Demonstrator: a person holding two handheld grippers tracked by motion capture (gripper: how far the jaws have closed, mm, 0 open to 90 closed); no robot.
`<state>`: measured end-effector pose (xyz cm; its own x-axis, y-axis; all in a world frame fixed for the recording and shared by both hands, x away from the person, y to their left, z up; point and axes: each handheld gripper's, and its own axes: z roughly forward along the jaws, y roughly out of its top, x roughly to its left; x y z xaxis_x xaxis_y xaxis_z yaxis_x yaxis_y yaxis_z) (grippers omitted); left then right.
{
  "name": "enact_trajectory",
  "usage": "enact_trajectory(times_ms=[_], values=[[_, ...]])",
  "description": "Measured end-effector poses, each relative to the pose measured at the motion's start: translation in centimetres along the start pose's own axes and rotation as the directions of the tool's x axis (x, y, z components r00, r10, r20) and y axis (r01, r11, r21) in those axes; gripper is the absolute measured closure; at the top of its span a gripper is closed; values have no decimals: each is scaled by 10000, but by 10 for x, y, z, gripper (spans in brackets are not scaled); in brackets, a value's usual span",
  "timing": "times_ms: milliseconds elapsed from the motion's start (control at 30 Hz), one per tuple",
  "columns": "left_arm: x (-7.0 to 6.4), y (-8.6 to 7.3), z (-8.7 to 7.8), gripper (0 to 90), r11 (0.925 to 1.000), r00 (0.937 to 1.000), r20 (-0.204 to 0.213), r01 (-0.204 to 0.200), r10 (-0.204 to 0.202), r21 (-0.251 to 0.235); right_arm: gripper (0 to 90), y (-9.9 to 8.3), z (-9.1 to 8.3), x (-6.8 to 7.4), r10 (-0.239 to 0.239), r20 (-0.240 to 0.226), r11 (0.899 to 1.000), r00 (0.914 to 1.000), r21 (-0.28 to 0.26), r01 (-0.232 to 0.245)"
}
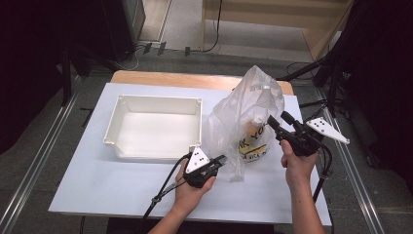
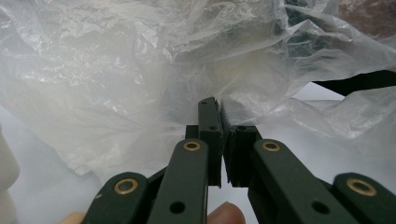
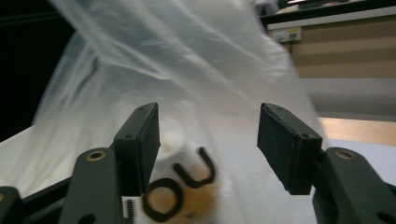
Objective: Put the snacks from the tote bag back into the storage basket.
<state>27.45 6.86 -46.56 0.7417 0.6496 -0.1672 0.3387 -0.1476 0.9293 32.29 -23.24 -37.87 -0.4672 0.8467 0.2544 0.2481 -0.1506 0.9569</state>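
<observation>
Now both grippers are at the plastic bag [image 1: 246, 117] on the table [image 1: 97, 180].
Left gripper [image 1: 220, 160] jaws pinched together on the bag's lower edge; right gripper [image 1: 277, 123] jaws spread wide, empty, facing the bottle [image 1: 254, 138] inside.

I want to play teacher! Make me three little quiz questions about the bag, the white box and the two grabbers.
1. True or false: the white bin has the bottle inside it.
2. Which gripper has its jaws spread apart: A) the left gripper or B) the right gripper?
3. Fill in: the bottle with black letters sits inside the clear plastic ____.

Key:
1. False. The bin looks empty, and the bottle is in the bag beside it.
2. B. The left gripper's jaws are pressed together at the bag's lower edge.
3. Bag.
</observation>
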Motion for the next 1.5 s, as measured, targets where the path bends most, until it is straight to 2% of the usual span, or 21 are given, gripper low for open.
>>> enact_trajectory(times_ms=[100, 167, 267, 333, 367, 433, 533, 567, 600, 667, 700, 733, 767, 867, 967, 1033, 1100, 1200, 1367, 1500], values=[[0, 0, 0, 875, 10000, 10000, 4, -13, 13, 6, 371, 0, 4, 7, -140, -178, 9999, 9997, 98, 141], [0, 0, 0, 874, 10000, 10000, -6, -53, 53, 44, 228, -1, 11, 16, -261, -94, 9989, 9996, 379, 265], [0, 0, 0, 872, 10000, 10000, -7, -50, 50, 43, 156, -5, 17, 21, -287, 0, 9975, 9996, 651, 287], [0, 0, 0, 871, 10000, 10000, 0, -43, 43, 41, 155, -6, 20, 23, -335, -13, 9960, 9994, 824, 335], [0, 0, 0, 870, 10000, 10000, 19, -25, 25, 24, 156, -9, 25, 24, -250, 65, 9925, 9997, 1199, 240], [0, 0, 0, 869, 10000, 10000, 26, -4, 4, 6, 155, -13, 27, 25, -206, 21, 9894, 9998, 1439, 200], [0, 0, 0, 868, 10000, 10000, 15, -17, 17, 2, 151, -18, 28, 28, -413, 144, 9868, 9990, 1570, 385], [-1, 0, 0, 868, 10000, 10000, 28, -21, 21, -1, 156, -22, 29, 30, -767, 512, 9810, 9957, 1823, 661], [-1, 0, 0, 867, 10000, 10000, 26, -19, 19, -3, 168, -25, 29, 30, -847, 610, 9795, 9945, 1879, 719], [-1, 0, 0, 867, 10000, 10000, 35, -14, 14, -9, 246, -28, 26, 30, -899, 827, 9807, 9925, 1812, 738], [-1, 0, 0, 868, 10000, 10000, 39, 6, -5, -22, 308, -30, 24, 30, -897, 749, 9815, 9931, 1760, 753], [-1, 0, 0, 868, 10000, 10000, 39, 6, -5, -22, 308, -30, 24, 30, -897, 749, 9815, 9931, 1760, 753], [-1, 0, -1, 869, 10000, 10000, 30, 8, -8, -32, 425, -31, 21, 32, -1031, 676, 9817, 9924, 1678, 906], [0, 0, -1, 869, 10000, 10000, 56, 12, -12, -33, 607, -30, 16, 34, -1143, 1010, 9819, 9883, 1628, 969], [0, 0, -1, 868, 10000, 10000, 59, 6, -6, -44, 803, -29, 10, 34, -1147, 954, 9815, 9888, 1642, 980], [0, 0, -1, 869, 10000, 10000, 82, 29, -29, -64, 893, -29, 8, 34, -1289, 965, 9778, 9870, 1782, 1102], [0, 0, -1, 870, 10000, 10000, 81, 40, -40, -64, 900, -29, 6, 33, -1372, 912, 9755, 9863, 1852, 1185], [0, -1, -1, 872, 10000, 9999, 97, 40, -39, -68, 900, -31, 5, 30, -1211, 1061, 9763, 9870, 1923, 991], [0, -1, -2, 873, 10000, 9999, 110, 16, -15, -46, 900, -37, 5, 16, -442, 1583, 9783, 9864, 2071, 106], [0, -1, -2, 878, 10000, 10000, 60, 4, -4, -19, 900, -48, 12, 4, -96, 1983, 9628, 9801, 2664, -445]])
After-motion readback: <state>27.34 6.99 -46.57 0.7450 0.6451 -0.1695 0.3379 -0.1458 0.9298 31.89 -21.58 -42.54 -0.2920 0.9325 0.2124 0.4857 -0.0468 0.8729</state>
